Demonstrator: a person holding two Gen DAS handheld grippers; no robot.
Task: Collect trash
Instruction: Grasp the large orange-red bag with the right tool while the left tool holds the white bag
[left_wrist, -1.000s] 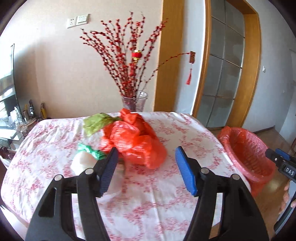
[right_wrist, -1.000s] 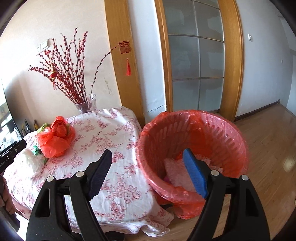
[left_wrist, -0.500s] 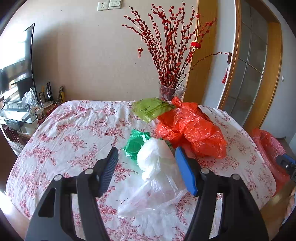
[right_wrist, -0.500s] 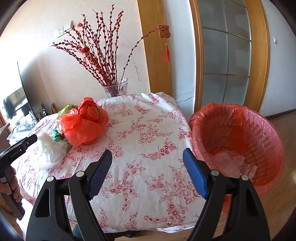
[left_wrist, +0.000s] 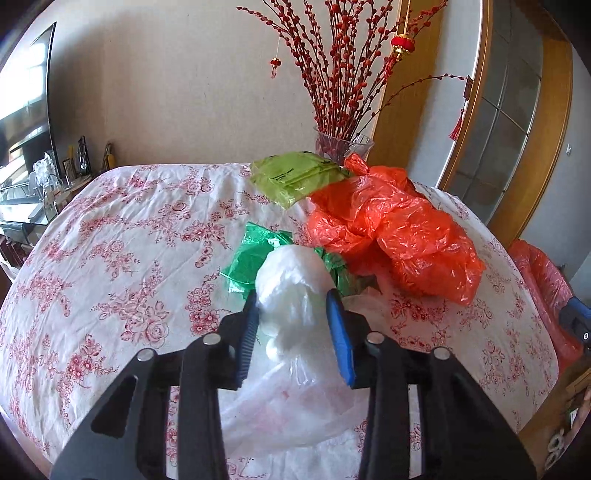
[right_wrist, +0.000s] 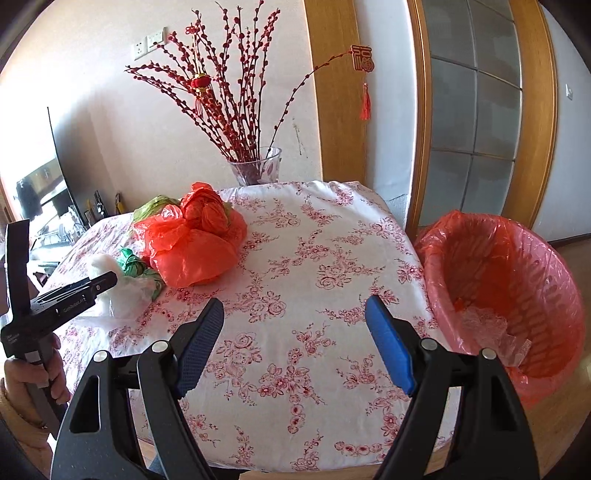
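A crumpled white plastic bag (left_wrist: 291, 291) lies on the flowered tablecloth (left_wrist: 122, 236). My left gripper (left_wrist: 291, 306) has closed around its bunched top, both pads touching it; it still rests on the table. It also shows in the right wrist view (right_wrist: 110, 273), beside the left gripper (right_wrist: 70, 299). A green bag (left_wrist: 258, 251), an orange bag (left_wrist: 395, 236) and a yellow-green bag (left_wrist: 295, 175) lie behind it. My right gripper (right_wrist: 295, 325) is open and empty above the table's near right part.
An orange-lined waste basket (right_wrist: 506, 295) with some trash inside stands on the floor right of the table. A glass vase (right_wrist: 256, 166) of red branches stands at the table's far edge. A TV and cluttered shelf are at the left.
My left gripper moved forward and its jaws narrowed onto the white bag. The right gripper swung left, from over the basket to over the table.
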